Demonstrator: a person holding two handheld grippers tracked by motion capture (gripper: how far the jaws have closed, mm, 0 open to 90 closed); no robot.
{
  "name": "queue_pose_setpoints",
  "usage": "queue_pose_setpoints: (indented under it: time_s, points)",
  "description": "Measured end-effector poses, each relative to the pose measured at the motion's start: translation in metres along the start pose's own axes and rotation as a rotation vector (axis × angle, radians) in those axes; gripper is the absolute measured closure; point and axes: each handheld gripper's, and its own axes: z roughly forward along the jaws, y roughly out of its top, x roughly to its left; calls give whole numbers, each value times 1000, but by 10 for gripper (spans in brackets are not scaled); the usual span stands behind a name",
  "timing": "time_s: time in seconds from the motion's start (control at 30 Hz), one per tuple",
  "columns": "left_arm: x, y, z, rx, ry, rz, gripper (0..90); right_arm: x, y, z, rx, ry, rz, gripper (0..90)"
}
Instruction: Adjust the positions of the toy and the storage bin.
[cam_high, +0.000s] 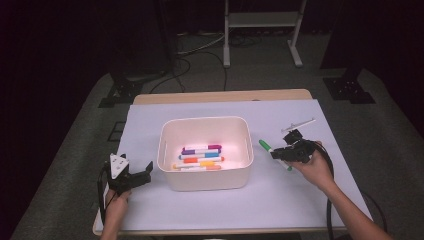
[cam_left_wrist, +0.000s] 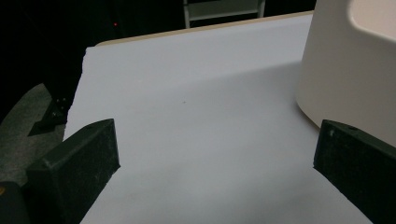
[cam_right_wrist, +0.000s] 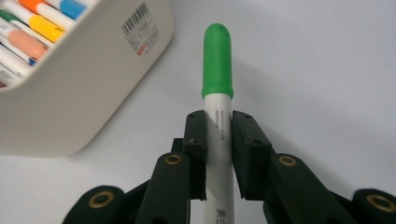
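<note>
Green-capped marker (cam_right_wrist: 217, 93) is clamped across its white barrel by the right gripper (cam_right_wrist: 218, 135), jaws tight on both sides, cap pointing away from the hand. In the high view the marker (cam_high: 266, 146) sits just right of the white bin (cam_high: 205, 180), near its right wall but apart from it, and looks lifted off the white sheet (cam_high: 280, 200) covering the table. Step in hand, by my read: pick-up done, carry to the bin starting. The bin already holds several markers (cam_high: 201, 157) lying flat on its floor. Next move calls for raising the marker above the rim, moving left over the opening, then releasing so it lands lengthwise among the others. Left gripper (cam_high: 131, 176) rests left of the bin, jaws wide apart, nothing between them. A thin white stick-like thing (cam_high: 299, 125) lies farther back on the right; can't tell what it is.
</note>
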Motion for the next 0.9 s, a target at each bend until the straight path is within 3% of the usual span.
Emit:
queue_pose_setpoints:
  time_s: [0.43,0.6,0.9]
  points:
    - [-1,0,0,-2,4,4,0,10,13,-44,-42,22,-33,759]
    - [-1,0,0,0,3,4,0,23,24,-63,-62,46,-73,759]
    - [-1,0,0,1,1,3,0,58,55,-88,-88,98,-175,759]
